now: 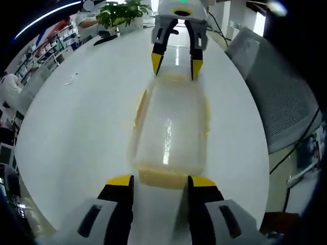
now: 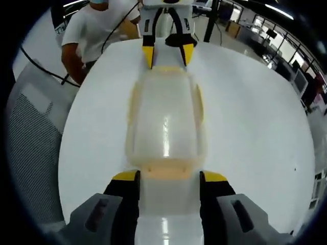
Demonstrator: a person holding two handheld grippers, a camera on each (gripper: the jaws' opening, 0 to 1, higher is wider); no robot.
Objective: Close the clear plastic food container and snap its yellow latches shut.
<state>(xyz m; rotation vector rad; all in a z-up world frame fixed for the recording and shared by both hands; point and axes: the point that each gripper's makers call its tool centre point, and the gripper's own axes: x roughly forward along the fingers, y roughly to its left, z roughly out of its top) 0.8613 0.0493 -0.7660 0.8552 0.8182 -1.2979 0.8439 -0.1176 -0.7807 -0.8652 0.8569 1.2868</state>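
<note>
While container lies lengthwise between them on table, left gripper and right gripper, both spread, face its end latches

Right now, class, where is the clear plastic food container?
The clear food container lies on the white round table, lengthwise between the two tools: left tool at one end, right tool at the other.

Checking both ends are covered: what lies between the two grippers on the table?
The clear food container, lid on, spans the stretch between left gripper and right gripper, seen in both views.
</note>
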